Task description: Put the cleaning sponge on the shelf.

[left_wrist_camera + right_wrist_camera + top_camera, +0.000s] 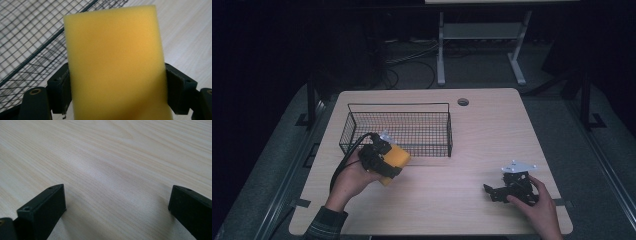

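Right gripper [497, 192]: near edge of the counter [472, 130], right side, held low by the person's right hand [537, 210]. In the right gripper view its black fingers [45, 207] stand wide apart with bare pale wood between them; nothing held. Grey three-cornered plate on top.

Left gripper [384, 162]: near left part of the counter, in the person's left hand [354, 182], cable trailing back over the wrist. Its fingers [58, 87] are clamped on either side of the yellow sponge [115, 62], pads pressing both flanks.

Yellow sponge: rectangular foam block, raised off the counter in the left gripper, just in front of the near wall of the wire basket [399, 127], outside it.

Wire basket: black mesh, rectangular, standing on the far left half of the counter.

Cable hole [463, 102]: round, near the counter's far edge, right of the basket.
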Tool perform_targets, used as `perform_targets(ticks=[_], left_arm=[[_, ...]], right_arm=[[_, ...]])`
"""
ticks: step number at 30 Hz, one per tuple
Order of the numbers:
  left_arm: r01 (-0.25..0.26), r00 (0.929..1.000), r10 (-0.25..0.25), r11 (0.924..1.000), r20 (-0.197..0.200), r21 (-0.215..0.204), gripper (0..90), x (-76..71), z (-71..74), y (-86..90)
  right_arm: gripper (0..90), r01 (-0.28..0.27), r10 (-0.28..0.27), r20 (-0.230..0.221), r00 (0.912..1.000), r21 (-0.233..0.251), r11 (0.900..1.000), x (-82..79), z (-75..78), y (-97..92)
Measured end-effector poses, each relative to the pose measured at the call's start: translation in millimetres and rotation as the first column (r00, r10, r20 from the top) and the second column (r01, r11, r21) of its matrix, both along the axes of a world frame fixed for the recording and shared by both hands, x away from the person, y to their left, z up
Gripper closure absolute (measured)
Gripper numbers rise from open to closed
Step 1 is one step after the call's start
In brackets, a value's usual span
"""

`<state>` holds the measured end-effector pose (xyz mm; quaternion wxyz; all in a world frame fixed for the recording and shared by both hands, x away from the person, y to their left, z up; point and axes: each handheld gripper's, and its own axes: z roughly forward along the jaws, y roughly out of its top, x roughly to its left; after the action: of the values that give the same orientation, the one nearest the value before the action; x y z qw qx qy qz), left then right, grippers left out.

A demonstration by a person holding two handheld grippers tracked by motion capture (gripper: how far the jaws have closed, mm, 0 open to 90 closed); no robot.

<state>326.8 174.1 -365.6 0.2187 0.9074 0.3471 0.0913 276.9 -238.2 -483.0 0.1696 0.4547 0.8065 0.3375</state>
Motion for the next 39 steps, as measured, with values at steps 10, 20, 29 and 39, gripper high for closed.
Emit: perform_targets(ticks=[10,20,29,39], left_arm=[[-0.034,0.9993,0.033,0.9993,0.015,0.018,21.5,13.1,11.0,14.7],[-0.075,0.9971,0.075,0.9969,0.015,0.025,21.5,27.4,20.1,27.2],[-0.119,0.9928,0.118,0.9925,0.019,0.03,21.6,43.3,24.9,41.1],[-0.183,0.9831,0.182,0.9826,0.02,0.033,21.7,65.3,27.3,55.4]], right_arm=[[0.4,-0.001,0.001,0.003,1.0,-0.003,1.0,0.2,-0.2,-0.2],[0.4,0.0,0.0,0.002,1.0,-0.002,1.0,0.1,-0.1,-0.1],[0.4,0.0,0.0,0.002,1.0,-0.002,1.0,0.1,-0.1,-0.1],[0.3,0.0,0.0,0.002,1.0,-0.002,1.0,0.1,-0.1,-0.1]])
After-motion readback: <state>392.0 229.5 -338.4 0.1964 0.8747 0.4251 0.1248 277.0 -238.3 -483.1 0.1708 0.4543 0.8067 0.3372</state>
